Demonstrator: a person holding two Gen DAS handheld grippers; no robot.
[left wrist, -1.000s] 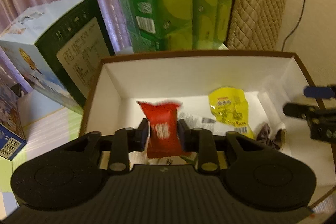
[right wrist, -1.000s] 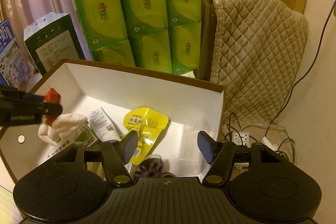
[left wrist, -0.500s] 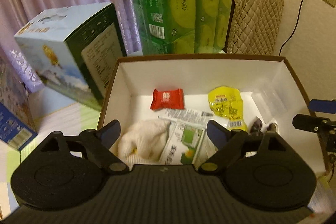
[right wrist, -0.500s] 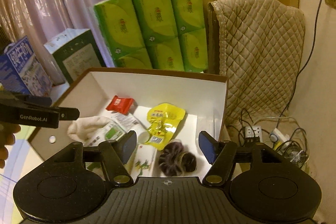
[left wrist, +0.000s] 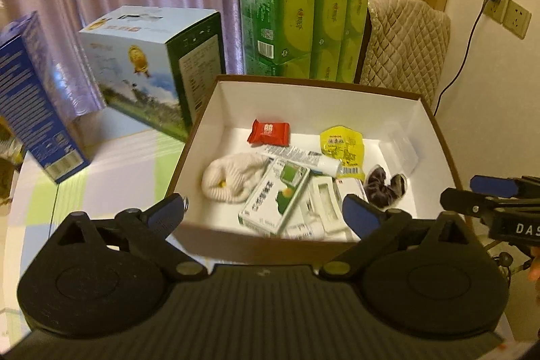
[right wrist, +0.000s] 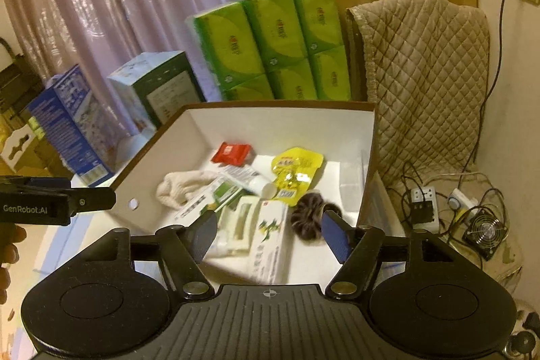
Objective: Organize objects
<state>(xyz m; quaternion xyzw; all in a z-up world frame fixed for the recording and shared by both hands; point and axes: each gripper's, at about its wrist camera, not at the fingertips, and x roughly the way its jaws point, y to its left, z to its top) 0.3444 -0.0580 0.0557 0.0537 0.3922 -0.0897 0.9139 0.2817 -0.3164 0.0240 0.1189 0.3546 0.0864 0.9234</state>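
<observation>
A brown box with a white inside (left wrist: 216,110) (right wrist: 366,157) holds a red packet (left wrist: 269,133) (right wrist: 232,153), a yellow pouch (left wrist: 342,145) (right wrist: 297,166), a cream sock (left wrist: 233,177) (right wrist: 180,186), a white tube (left wrist: 303,156) (right wrist: 248,177), green-and-white cartons (left wrist: 275,199) (right wrist: 268,240) and a dark scrunchie (left wrist: 384,186) (right wrist: 307,216). My left gripper (left wrist: 265,213) hangs open above the box's near wall, empty. My right gripper (right wrist: 270,233) is open over the near right part of the box, empty.
Behind the box stand green tissue packs (left wrist: 303,26) (right wrist: 273,39), a light-blue carton (left wrist: 152,66) and a dark-blue carton (left wrist: 32,97). A quilted chair (right wrist: 425,83) is at the right, with a power strip (right wrist: 423,203), cables and a small fan (right wrist: 482,233) beside it.
My left gripper opened and let the red packet drop at the back of the box. Both grippers then drew back and up from the box.
</observation>
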